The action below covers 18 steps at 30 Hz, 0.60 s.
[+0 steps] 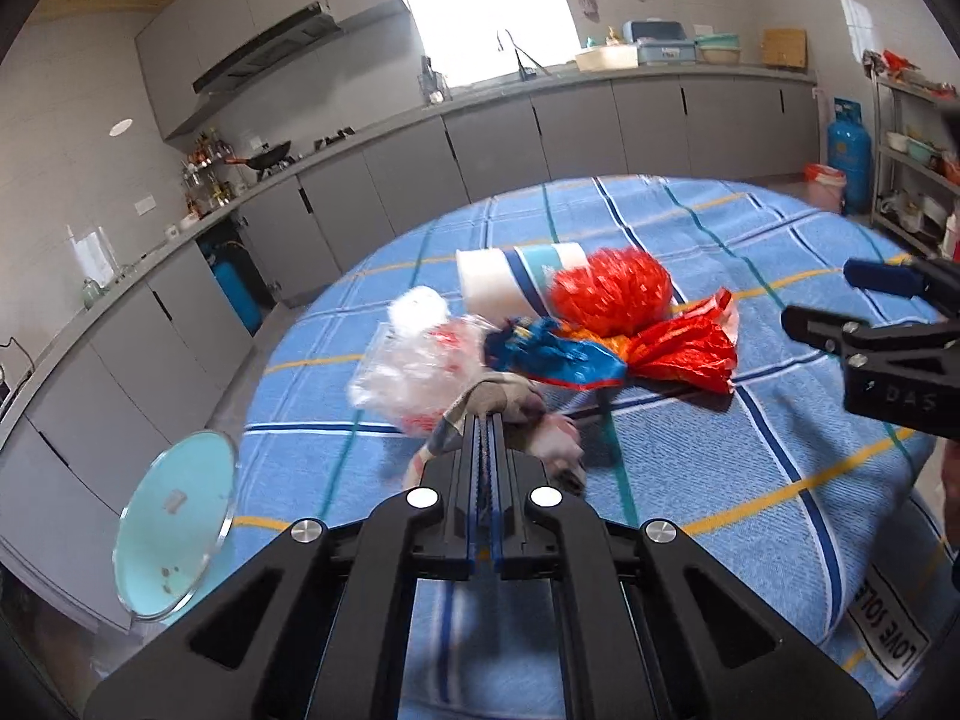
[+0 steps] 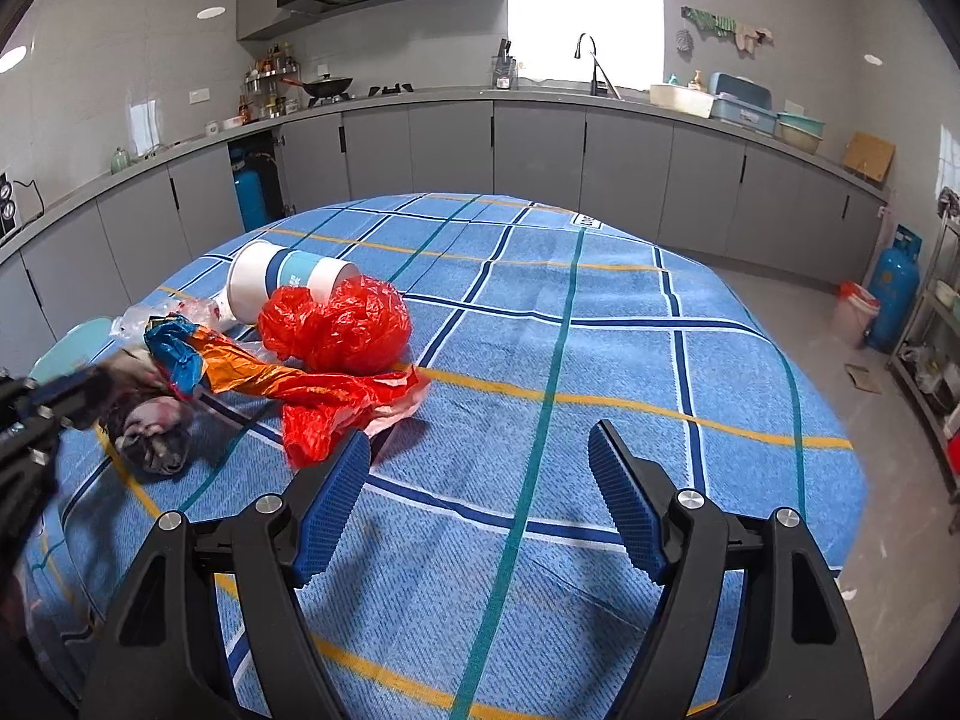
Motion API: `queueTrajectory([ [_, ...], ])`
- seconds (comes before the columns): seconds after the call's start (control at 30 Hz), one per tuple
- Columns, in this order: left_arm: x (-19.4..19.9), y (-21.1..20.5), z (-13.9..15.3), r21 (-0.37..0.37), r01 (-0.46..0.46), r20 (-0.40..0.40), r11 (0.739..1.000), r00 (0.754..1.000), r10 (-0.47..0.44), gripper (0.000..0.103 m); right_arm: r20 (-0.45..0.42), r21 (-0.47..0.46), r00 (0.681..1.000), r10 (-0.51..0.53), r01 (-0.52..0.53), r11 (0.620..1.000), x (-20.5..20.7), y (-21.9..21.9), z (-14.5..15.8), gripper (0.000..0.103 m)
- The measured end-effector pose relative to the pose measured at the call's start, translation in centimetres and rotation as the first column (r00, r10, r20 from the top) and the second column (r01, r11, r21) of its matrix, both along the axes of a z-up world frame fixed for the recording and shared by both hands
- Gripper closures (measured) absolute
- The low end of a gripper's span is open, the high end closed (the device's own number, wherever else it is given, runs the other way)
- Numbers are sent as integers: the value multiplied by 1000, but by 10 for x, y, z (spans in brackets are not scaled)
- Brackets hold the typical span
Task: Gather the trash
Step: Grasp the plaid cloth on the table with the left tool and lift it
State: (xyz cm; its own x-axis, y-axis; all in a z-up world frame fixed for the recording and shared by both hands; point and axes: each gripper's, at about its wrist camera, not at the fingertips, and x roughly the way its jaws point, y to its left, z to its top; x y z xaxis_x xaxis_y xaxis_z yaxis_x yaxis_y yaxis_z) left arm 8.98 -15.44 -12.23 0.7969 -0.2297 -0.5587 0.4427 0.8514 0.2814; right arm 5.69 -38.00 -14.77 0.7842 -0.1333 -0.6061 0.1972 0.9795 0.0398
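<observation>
Trash lies on a blue checked tablecloth (image 2: 600,360): a tipped white paper cup (image 1: 510,282) (image 2: 282,288), a crumpled red plastic bag (image 1: 609,291) (image 2: 342,324), a red, orange and blue wrapper (image 1: 600,354) (image 2: 288,384), and clear plastic film (image 1: 414,360). My left gripper (image 1: 485,420) is shut on a grey and pink crumpled cloth (image 1: 516,414) (image 2: 150,432). It also shows blurred at the left of the right wrist view (image 2: 54,402). My right gripper (image 2: 480,450) is open and empty above the cloth, just right of the red wrapper.
A light blue round lid (image 1: 174,522) sits at the table's left edge. Grey kitchen cabinets (image 2: 540,150) run behind. A blue gas cylinder (image 2: 894,294), a small bin with a red bag (image 2: 855,312) and a metal shelf (image 1: 918,168) stand at the right.
</observation>
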Motion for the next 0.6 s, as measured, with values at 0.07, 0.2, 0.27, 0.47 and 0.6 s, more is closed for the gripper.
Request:
queueTrajectory([
  [0.07, -4, 9, 11, -17, -8, 24, 1000, 1000, 8, 101, -2, -2, 1000, 2, -2, 1000, 0, 1, 0, 28],
  [0.2, -6, 26, 31, -52, -36, 66, 998, 997, 40, 101, -8, -3, 1000, 16, -16, 1000, 2, 7, -1, 28],
  [0.27, -5, 36, 41, -68, -63, 92, 996, 993, 69, 101, -8, 3, 1000, 28, -28, 1000, 3, 10, -1, 28],
  [0.47, 2, 61, 52, -69, -167, 162, 984, 971, 176, 101, -5, 16, 996, 86, -86, 996, 11, 28, 5, 28],
  [0.6, 8, 73, 49, -45, -237, 207, 970, 948, 242, 101, -16, 23, 996, 93, -93, 995, 24, 37, 5, 28],
])
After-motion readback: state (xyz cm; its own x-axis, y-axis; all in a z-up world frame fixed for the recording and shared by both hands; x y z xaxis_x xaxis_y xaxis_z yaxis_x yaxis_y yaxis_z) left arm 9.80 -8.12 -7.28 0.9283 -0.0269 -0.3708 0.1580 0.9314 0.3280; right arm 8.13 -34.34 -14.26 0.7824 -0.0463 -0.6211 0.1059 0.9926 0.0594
